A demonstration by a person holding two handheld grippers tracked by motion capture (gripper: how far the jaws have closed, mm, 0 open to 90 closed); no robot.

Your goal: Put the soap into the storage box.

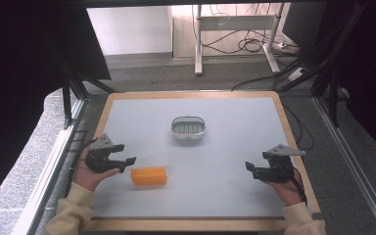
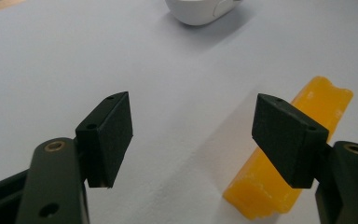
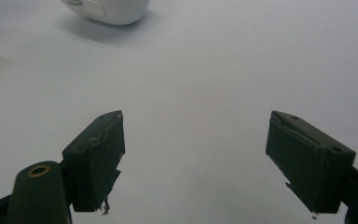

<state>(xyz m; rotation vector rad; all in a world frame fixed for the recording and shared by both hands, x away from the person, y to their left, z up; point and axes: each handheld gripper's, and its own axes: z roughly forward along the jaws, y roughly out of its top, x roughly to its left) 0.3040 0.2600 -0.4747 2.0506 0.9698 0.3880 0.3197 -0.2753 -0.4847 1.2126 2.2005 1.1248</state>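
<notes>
while both grippers hover with jaws apart, the orange block (image 1: 148,176) lies near the table's (image 1: 235,147) front-left edge, long axis left-right, just right of the left gripper (image 1: 126,164); the right gripper (image 1: 250,169) is well apart.

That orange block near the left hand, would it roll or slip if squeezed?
The orange block has flat sides and lies lengthwise, so it probably won't roll. Its glossy, waxy-looking surface hints it may be slippery between the pads. Chipped, ragged ends in the left gripper view suggest it is softish, perhaps denting under pressure.
</notes>
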